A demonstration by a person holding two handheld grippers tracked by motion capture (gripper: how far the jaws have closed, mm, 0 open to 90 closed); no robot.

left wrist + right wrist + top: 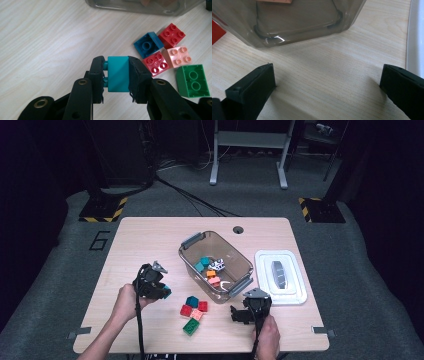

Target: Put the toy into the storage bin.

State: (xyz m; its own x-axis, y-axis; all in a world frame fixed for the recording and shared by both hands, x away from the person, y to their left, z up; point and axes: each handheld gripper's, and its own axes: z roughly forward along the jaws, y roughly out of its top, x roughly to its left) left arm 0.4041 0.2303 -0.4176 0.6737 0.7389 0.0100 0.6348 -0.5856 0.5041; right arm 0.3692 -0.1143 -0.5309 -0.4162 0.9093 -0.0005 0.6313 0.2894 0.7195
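One small teal plastic building brick [118,74] is clamped sideways between the left gripper [159,289]'s jaws, just above the wooden table [150,235], left of five loose bricks [193,312]. Clear plastic bin [192,241] sits far right of it. Right gripper [327,82] idles near the bin, jaws spread, holding nothing. Grip's on smooth faces, so a quick swing could let it slip, I reckon.

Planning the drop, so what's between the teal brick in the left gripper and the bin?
Bare table lies between the teal brick and bin, seen in the left gripper view.
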